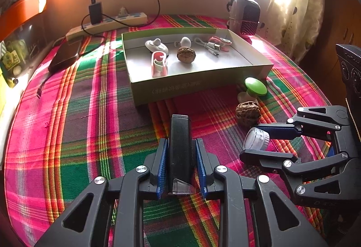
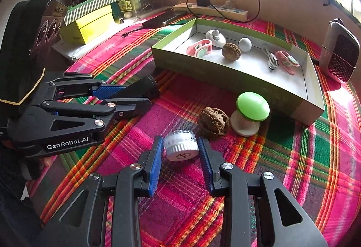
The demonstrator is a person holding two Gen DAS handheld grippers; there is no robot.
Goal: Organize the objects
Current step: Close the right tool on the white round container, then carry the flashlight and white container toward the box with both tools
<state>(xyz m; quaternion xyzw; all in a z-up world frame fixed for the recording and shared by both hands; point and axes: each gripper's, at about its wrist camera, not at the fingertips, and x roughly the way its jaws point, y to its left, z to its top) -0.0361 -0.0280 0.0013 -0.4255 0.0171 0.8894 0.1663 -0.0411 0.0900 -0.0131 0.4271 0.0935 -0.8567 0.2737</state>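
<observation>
My left gripper (image 1: 181,145) is shut on a black oblong device (image 1: 179,152) and holds it over the plaid cloth; it also shows in the right wrist view (image 2: 144,93). My right gripper (image 2: 180,145) is around a small clear jar with a white ribbed lid (image 2: 181,145), pads close at its sides, seemingly shut on it; the jar also shows in the left wrist view (image 1: 256,138). A walnut (image 2: 213,123) and a green-topped mushroom-shaped object (image 2: 251,109) lie just beyond it. The open green box (image 2: 171,56) holds another walnut (image 2: 230,51), a white ball, pink clips and a cable.
A power strip (image 2: 212,10) with a black charger and a phone (image 2: 163,18) lie behind the box. A dark meshed device (image 2: 340,53) stands at the box's right end. Yellow and striped boxes (image 2: 90,19) are stacked at the left.
</observation>
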